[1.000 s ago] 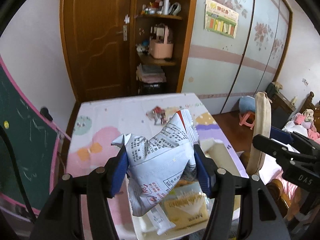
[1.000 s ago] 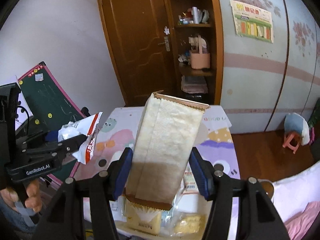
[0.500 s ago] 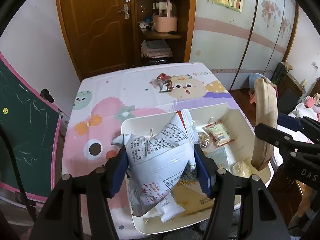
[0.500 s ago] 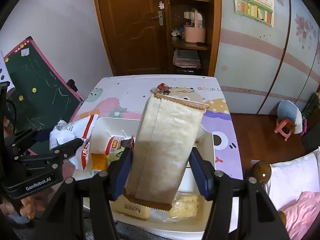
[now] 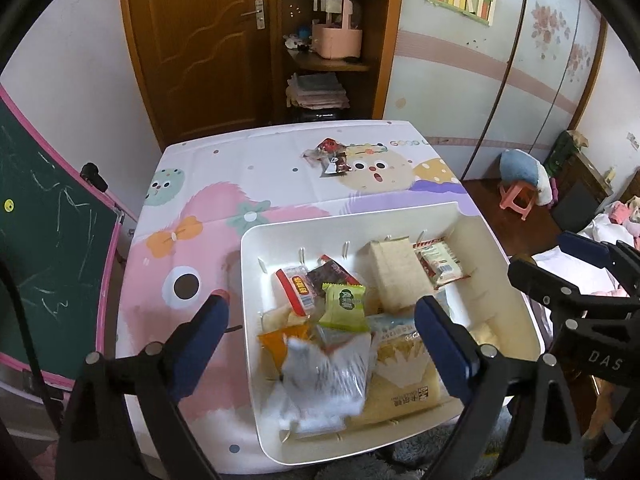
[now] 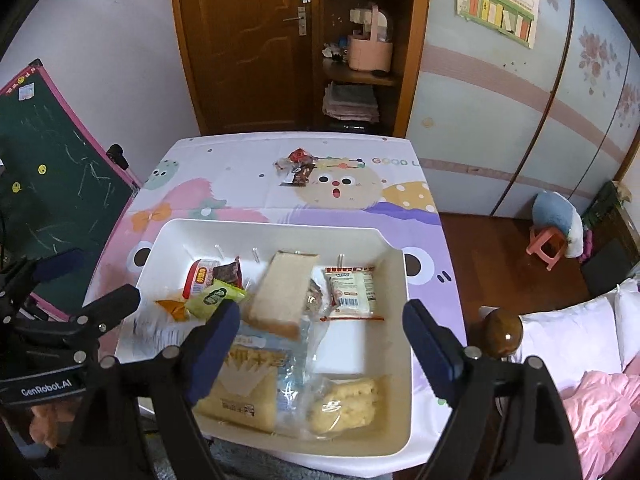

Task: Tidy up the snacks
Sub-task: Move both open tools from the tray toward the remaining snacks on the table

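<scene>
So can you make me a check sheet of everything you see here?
Surface: table with cartoon cloth.
Job's things: white bin holds snacks; tan packet and blurred white bag lie inside; small wrappers left on the cloth.
Clutter: nothing seen.
Grippers: left gripper and right gripper have just opened, empty, above the bin.
Cables: dark cable beside the chalkboard.
Surroundings: door, shelves, stool.

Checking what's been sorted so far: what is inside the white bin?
The white bin holds a tan cracker pack, a green packet, a red-edged white packet and yellow snack bags. Whatever lies beneath them is covered.
</scene>
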Available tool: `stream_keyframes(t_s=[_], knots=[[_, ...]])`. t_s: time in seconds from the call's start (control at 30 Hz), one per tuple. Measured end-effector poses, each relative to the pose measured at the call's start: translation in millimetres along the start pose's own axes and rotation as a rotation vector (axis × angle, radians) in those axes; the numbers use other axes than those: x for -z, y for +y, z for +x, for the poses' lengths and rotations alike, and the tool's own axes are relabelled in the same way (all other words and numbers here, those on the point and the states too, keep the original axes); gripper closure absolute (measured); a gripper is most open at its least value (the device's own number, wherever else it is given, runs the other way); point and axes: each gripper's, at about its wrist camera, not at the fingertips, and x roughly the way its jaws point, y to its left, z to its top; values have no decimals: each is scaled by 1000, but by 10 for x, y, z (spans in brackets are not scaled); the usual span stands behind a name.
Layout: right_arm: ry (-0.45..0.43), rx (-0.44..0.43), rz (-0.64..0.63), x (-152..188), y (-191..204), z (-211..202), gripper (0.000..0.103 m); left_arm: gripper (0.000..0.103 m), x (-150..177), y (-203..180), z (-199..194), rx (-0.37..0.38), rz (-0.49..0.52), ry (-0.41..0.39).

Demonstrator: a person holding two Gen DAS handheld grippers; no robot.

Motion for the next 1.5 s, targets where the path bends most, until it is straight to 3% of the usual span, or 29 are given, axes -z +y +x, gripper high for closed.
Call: stream_keyframes(t_s=[0.3,0.53,0.63,0.7,0.8,0.93,1.03,1.13,1.37,1.5], knots=[[-8,22,17,-4,-25,-2,19,9,8,1,-1,-6,-4,-3],[-66,74,24,-16,-24,-84,19,9,18,18,16,6,-12,-10],[-58,13,77,-19,-103,-52,19,9,17,41,57,7,-17,-13],[-40,-32,106,-17,-144,8,29,9,3,76,91,7,-22,-8],[-18,-32,112,-26,-138,105,40,9,-43,132,153,-5,-30,-4],[-14,-15,96,-93,-93,192,41,9,-212,218,205,-47,-22,-16],[-28,-11,66,-245,-67,216,41,9,-474,291,207,-71,-4,-34],[-59,5,40,-504,-81,233,41,9,-869,309,150,-161,71,-81],[-106,44,20,-1364,-287,243,41,9,-1820,293,-71,-207,157,-181],[-182,50,40,-1957,-460,93,41,9,-2382,190,-118,-268,221,-250]])
